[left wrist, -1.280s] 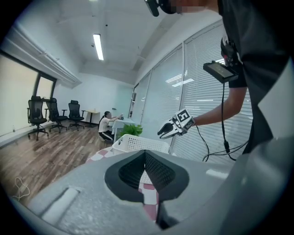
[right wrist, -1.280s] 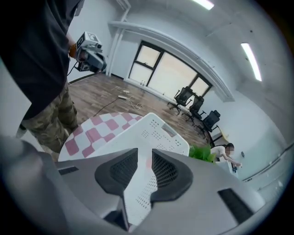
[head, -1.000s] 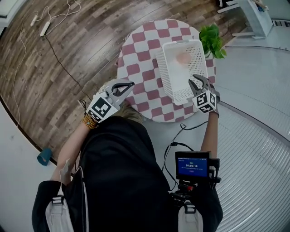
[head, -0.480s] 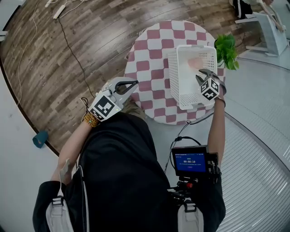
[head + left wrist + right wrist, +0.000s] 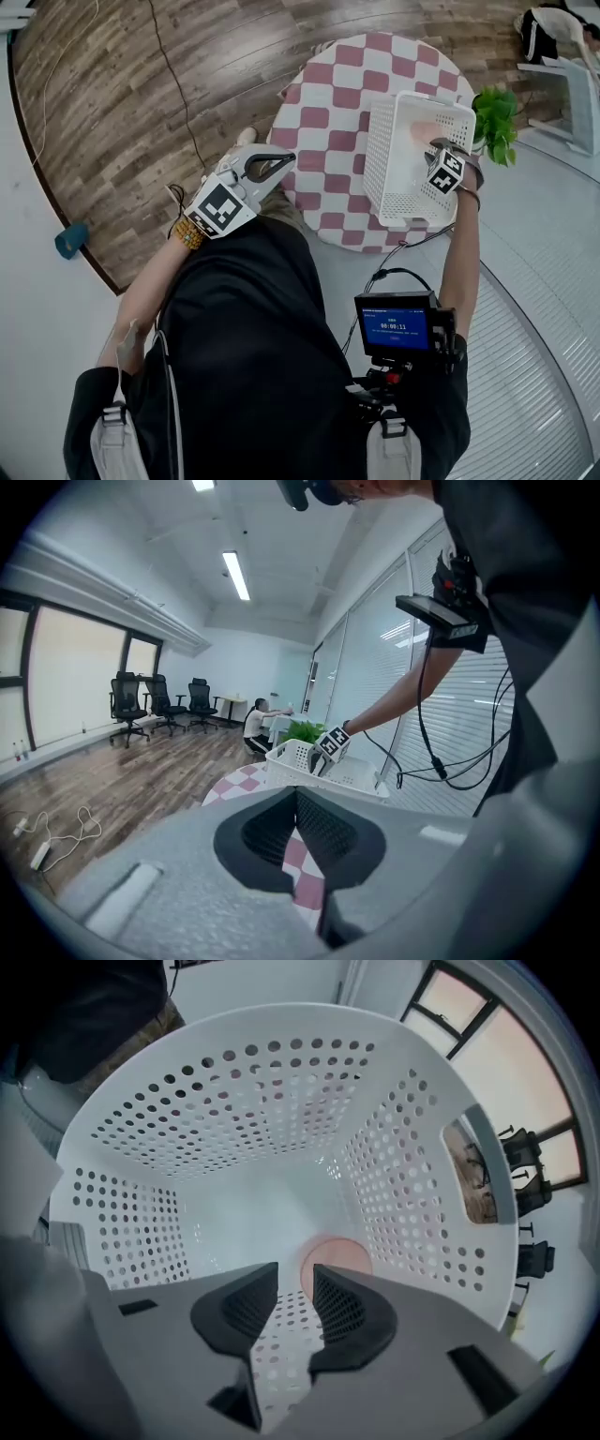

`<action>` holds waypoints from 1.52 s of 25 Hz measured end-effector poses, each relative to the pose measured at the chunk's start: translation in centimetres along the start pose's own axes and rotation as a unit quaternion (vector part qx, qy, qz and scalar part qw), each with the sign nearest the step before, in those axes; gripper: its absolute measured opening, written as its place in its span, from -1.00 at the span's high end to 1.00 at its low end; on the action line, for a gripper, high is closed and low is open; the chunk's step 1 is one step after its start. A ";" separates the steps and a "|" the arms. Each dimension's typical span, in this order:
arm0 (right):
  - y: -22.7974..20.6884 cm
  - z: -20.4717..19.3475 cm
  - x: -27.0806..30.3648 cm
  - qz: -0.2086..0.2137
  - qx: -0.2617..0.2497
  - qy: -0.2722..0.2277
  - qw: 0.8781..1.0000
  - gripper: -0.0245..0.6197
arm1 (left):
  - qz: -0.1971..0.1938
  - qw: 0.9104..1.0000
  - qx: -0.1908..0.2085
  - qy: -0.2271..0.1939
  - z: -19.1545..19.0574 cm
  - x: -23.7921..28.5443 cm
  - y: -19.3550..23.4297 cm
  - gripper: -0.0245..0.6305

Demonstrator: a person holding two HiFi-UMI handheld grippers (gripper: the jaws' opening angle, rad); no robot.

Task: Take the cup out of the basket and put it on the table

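Wood floor (image 5: 141, 94) ran round a round counter (image 5: 323, 103) covered in a red-and-white checked cloth. White perforated basket (image 5: 386, 183) stood on the counter's right part, close to the near edge. Green plant (image 5: 495, 112) sat just beside its far right corner.

Pink cup (image 5: 422, 131) was inside the basket, on the bottom toward the far end. Upright or tipped, could not tell.

Pointing down into the basket was the right gripper (image 5: 295, 1281), fingers released and just having been opening. Nothing sat between them. In the right gripper view the cup showed as a pink round just past the tip of one finger. Whether that tip touched it, could not tell.

At the counter's near left edge was the left gripper (image 5: 281, 164), well apart from the basket. Its fingers were clenched tip to tip on nothing.

Small lit screen (image 5: 394, 323) hung at the person's front with a black cable looping up from it. Blue object (image 5: 70, 239) lay on the floor at far left. Left gripper view showed office chairs (image 5: 150, 700) by the windows and a person (image 5: 255, 726) crouched at the back of the room.
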State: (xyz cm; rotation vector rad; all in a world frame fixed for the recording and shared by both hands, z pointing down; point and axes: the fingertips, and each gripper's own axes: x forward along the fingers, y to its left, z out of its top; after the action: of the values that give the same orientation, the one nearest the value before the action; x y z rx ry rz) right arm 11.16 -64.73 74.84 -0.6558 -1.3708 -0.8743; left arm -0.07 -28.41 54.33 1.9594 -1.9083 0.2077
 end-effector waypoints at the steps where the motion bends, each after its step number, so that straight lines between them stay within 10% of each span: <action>1: 0.0 -0.1 0.5 0.008 -0.002 0.005 1.000 0.55 | 0.003 1.000 -0.003 0.000 -0.1 0.0 0.0 0.91; 38: -1.1 -0.2 5.0 0.060 0.020 0.069 0.996 0.85 | 0.023 0.998 -0.050 -0.010 -1.6 0.3 1.7 0.91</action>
State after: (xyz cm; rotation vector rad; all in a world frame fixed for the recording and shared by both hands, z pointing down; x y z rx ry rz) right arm 10.23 -66.19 79.61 -0.6278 -1.2094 -0.7804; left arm -1.50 -28.05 56.17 1.8614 -1.9385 0.1020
